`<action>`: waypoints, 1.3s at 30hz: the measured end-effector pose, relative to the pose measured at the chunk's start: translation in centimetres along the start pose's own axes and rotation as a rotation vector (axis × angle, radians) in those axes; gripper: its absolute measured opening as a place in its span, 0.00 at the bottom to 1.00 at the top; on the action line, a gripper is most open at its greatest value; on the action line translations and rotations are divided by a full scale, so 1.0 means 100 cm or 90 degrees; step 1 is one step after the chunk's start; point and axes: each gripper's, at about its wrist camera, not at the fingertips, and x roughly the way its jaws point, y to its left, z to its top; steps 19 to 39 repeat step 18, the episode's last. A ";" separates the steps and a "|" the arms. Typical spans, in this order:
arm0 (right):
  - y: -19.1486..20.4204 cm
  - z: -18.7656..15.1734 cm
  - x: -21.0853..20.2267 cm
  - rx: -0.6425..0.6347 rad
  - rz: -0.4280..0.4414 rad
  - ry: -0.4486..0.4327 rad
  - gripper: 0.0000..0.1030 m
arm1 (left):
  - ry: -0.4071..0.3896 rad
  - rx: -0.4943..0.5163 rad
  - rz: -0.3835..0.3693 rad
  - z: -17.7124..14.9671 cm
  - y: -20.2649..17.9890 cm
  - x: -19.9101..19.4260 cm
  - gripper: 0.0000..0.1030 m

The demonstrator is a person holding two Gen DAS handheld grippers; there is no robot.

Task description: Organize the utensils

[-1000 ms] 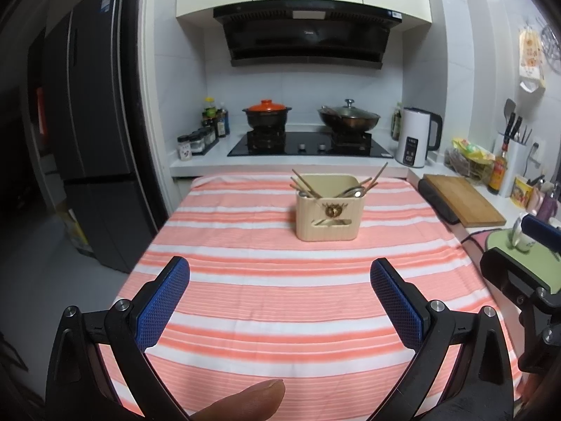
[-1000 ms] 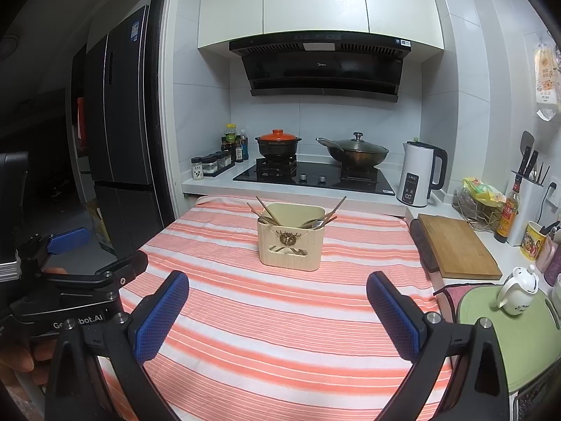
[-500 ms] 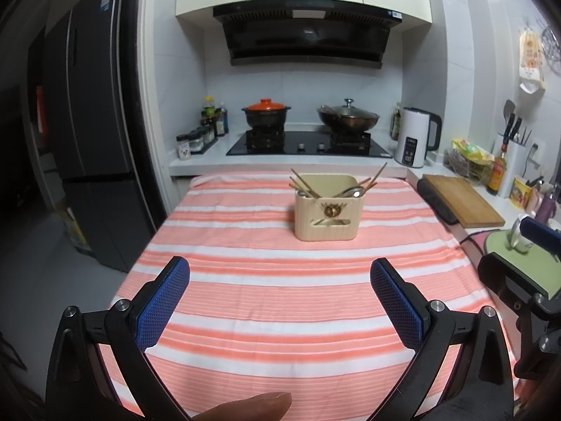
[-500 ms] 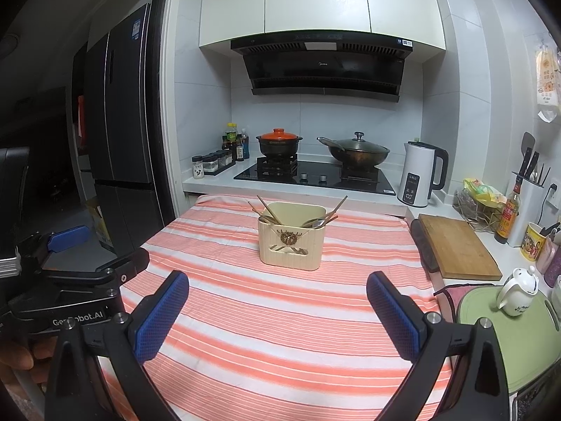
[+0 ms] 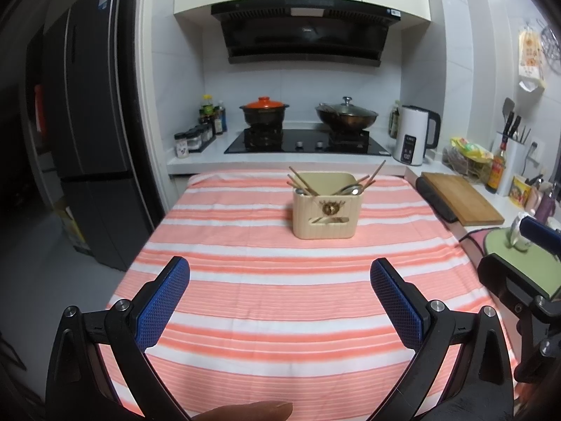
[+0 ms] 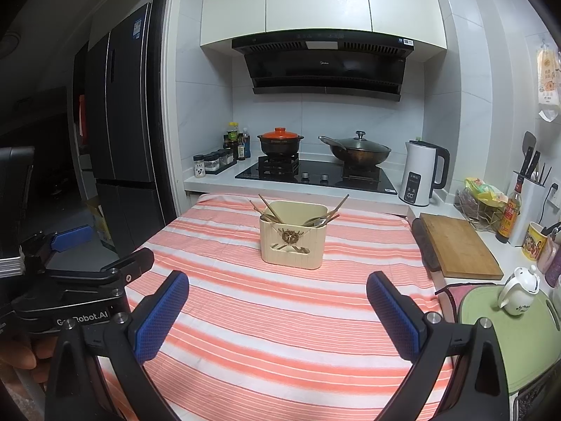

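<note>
We see a table under an orange-and-white striped cloth (image 5: 266,315) filling the lower centre of both views. Upper left of frame: tall dark grey refrigerator (image 5: 87,133). Upper centre: black range hood (image 5: 303,31) over a black glass cooktop (image 5: 305,144), carrying a dark pot with an orange lid (image 5: 263,114) and a lidded dark wok (image 5: 346,115). Right of those, a white electric kettle (image 5: 413,135); further right and lower, a rectangular wooden cutting board (image 5: 461,198).

The cream rectangular plastic utensil holder (image 5: 326,205) stands upright at centre frame on the cloth, with wooden chopsticks (image 5: 303,184) and metal spoons (image 5: 350,190) leaning out of it.

Left gripper (image 5: 279,307), bottom of frame: blue pads spread wide, nothing between. Right gripper (image 6: 277,319): the same, spread wide and empty. Both are well apart from the holder.
</note>
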 end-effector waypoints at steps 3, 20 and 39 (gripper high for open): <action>-0.001 0.000 0.000 0.000 0.001 0.001 1.00 | 0.002 0.001 -0.002 0.000 -0.001 0.001 1.00; -0.006 -0.002 0.003 0.003 -0.001 0.005 1.00 | -0.009 0.007 -0.015 -0.005 -0.003 -0.002 0.99; -0.006 -0.002 0.003 0.003 -0.001 0.005 1.00 | -0.009 0.007 -0.015 -0.005 -0.003 -0.002 0.99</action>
